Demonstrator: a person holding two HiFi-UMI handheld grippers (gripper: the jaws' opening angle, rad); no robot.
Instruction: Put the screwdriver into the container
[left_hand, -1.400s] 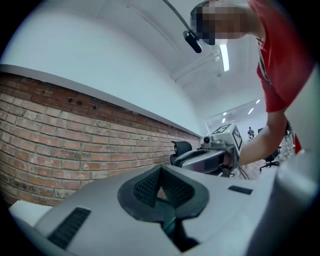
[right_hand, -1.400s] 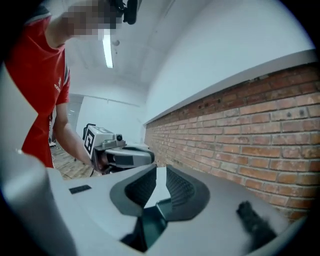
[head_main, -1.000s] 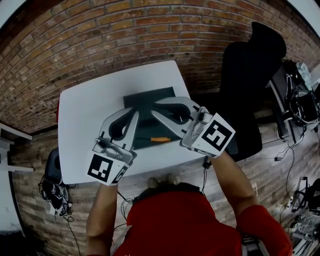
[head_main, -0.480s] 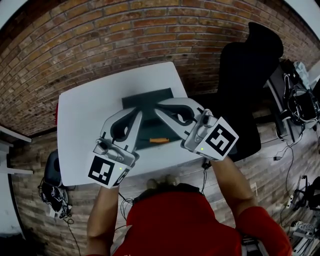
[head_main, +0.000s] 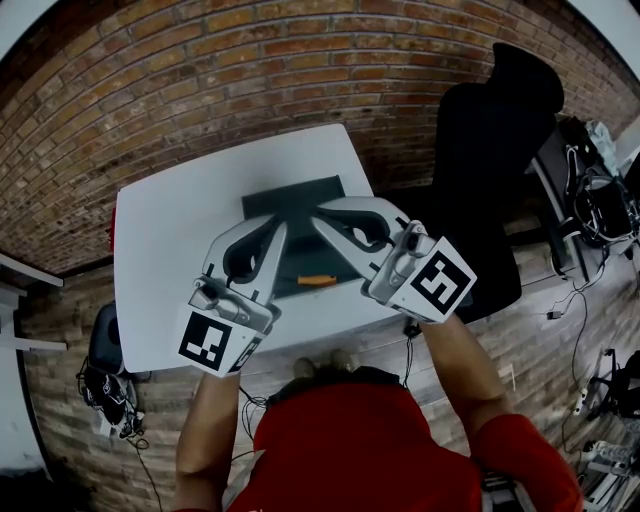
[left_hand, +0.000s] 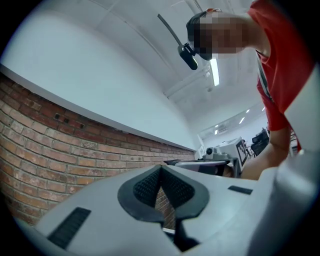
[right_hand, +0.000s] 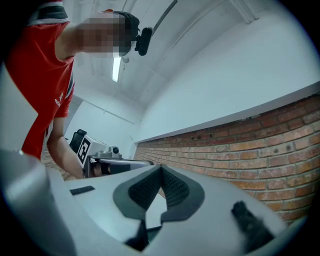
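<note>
Both grippers hang over the white surface (head_main: 165, 235) at mid-frame. The left gripper (head_main: 268, 230) has its jaws pressed together at the tips, nothing between them; the right gripper (head_main: 320, 216) is the same, tips touching and empty. The orange-handled screwdriver (head_main: 315, 280) lies between the two grippers at the near edge of the dark container (head_main: 298, 194), untouched by either.

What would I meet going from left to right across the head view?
White table → left claw → right claw → black chair → cables.
</note>
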